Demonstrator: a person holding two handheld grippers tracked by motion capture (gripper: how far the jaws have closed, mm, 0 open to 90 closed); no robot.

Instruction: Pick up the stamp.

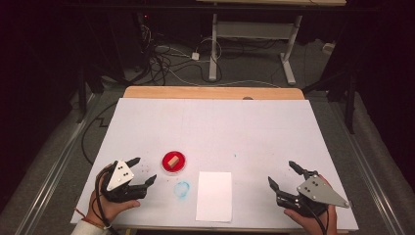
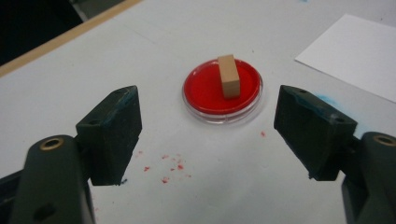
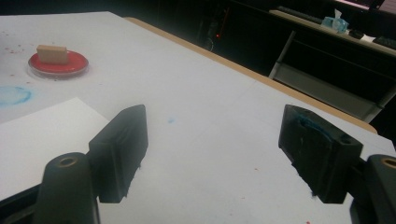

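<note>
A round red dish [image 1: 174, 162] lies on the white table cover [image 1: 215, 127], and a small tan block [image 1: 172, 160] rests in it. The left gripper view has the dish [image 2: 205, 95] and block [image 2: 228, 76] just ahead of the jaws. My left gripper [image 1: 143, 170] stands open a little to the left of the dish, nothing between its fingers. My right gripper [image 1: 282, 175] is open near the front right, also with nothing in it. From the right gripper view the dish [image 3: 58, 65] and block [image 3: 52, 53] sit far off to the left.
A white sheet of paper [image 1: 214, 195] lies at the front middle, with a blue ring stain [image 1: 181, 189] to its left. Small red specks [image 2: 170, 163] dot the cover near my left gripper. The wooden table edge [image 1: 213, 92] runs along the back.
</note>
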